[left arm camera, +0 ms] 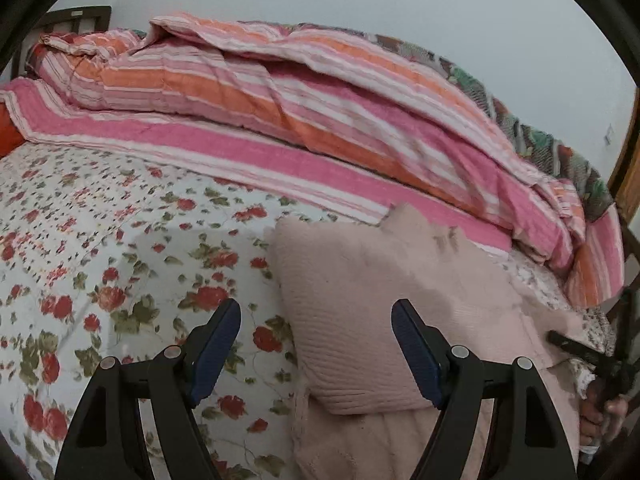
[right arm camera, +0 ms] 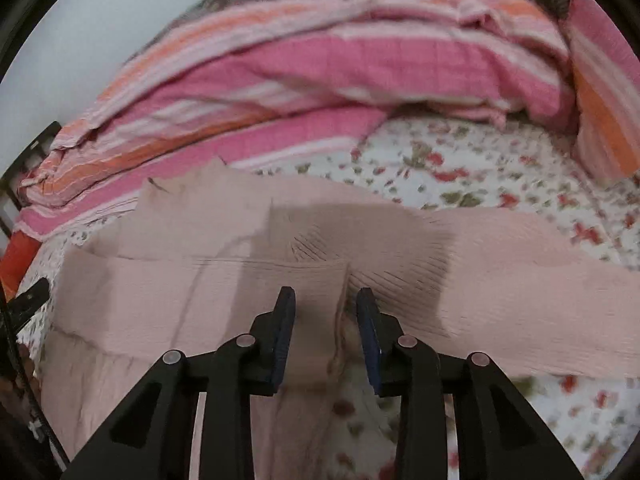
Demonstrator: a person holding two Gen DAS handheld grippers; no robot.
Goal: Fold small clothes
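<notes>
A pale pink ribbed garment point(left arm camera: 372, 320) lies on the floral bedsheet point(left arm camera: 100, 248), with one part folded over the body. In the right wrist view the garment point(right arm camera: 208, 288) spreads across the bed and one sleeve point(right arm camera: 540, 300) stretches to the right. My left gripper point(left arm camera: 316, 316) is open and empty, above the garment's left folded edge. My right gripper point(right arm camera: 326, 300) is open with a narrow gap, just over a sleeve cuff edge point(right arm camera: 340, 276), holding nothing. The right gripper also shows at the right edge of the left wrist view point(left arm camera: 580, 352).
A pink and orange striped quilt point(left arm camera: 320, 100) is bunched along the far side of the bed, also in the right wrist view point(right arm camera: 360, 60). A dark headboard point(left arm camera: 80, 16) stands at the far left. A wooden frame point(left arm camera: 628, 176) is at the right.
</notes>
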